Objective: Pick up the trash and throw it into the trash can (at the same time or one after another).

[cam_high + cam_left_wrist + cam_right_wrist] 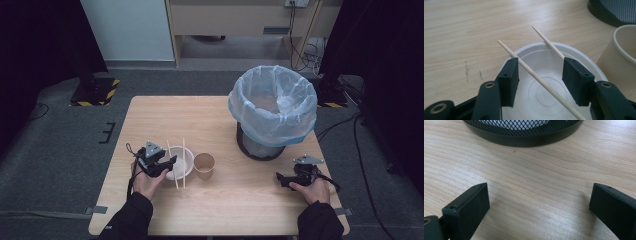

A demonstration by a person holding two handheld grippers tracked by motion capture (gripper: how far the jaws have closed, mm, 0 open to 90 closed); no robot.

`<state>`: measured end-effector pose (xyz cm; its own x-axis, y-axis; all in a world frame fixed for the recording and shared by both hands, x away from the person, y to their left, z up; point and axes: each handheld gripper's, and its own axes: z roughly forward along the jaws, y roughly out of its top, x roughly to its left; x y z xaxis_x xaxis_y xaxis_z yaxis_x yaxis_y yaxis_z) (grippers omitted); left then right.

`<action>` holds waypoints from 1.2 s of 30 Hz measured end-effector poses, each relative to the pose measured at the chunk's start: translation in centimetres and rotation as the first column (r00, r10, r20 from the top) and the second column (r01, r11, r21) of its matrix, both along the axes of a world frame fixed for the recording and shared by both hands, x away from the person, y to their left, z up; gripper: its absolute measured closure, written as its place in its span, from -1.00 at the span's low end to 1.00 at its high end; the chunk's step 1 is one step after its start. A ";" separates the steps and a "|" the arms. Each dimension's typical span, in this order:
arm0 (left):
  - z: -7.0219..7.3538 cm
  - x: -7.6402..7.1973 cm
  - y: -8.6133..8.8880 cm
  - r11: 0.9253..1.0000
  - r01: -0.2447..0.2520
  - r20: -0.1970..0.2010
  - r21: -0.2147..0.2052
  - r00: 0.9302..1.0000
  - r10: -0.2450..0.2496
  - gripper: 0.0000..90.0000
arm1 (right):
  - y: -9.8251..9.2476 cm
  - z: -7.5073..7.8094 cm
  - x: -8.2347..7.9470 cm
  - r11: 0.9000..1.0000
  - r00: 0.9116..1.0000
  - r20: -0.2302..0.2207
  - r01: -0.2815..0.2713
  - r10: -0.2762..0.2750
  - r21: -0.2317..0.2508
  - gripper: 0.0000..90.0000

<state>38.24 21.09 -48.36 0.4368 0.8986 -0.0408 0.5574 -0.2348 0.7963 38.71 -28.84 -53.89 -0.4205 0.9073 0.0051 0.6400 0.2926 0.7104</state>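
Closest in, the left tool (540,75) sits low over the white bowl (544,97) with its jaws partly open around the two chopsticks (541,81) lying across the rim; neither pad presses on them, so nothing is gripped. I'd say this is the grab step: the jaws need to close and pinch both sticks together, and the far stick tucked behind the right pad looks easy to miss. From above, the chopsticks (179,162) lie nearly parallel, long axes running from the person's side toward the far edge of the desk (165,112), ends sticking out past the bowl (186,156) both ways. The cup (204,166) is just right of the bowl. The right tool (286,180) rests on the desk, jaws wide and empty. Farther back is the lined bin (272,107), probably where everything goes.
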 end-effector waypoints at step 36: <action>-0.5 0.7 0.1 0.999 -0.009 -0.091 0.032 0.996 0.012 0.74 | 0.0 0.0 0.1 1.000 1.000 0.001 -0.015 0.015 -0.004 -0.93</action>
<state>38.96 21.14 -48.89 0.4232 0.9046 -0.0513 0.6301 -0.2531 0.7341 38.81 -28.83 -53.89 -0.4341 0.9009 0.0007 0.6346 0.3052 0.7100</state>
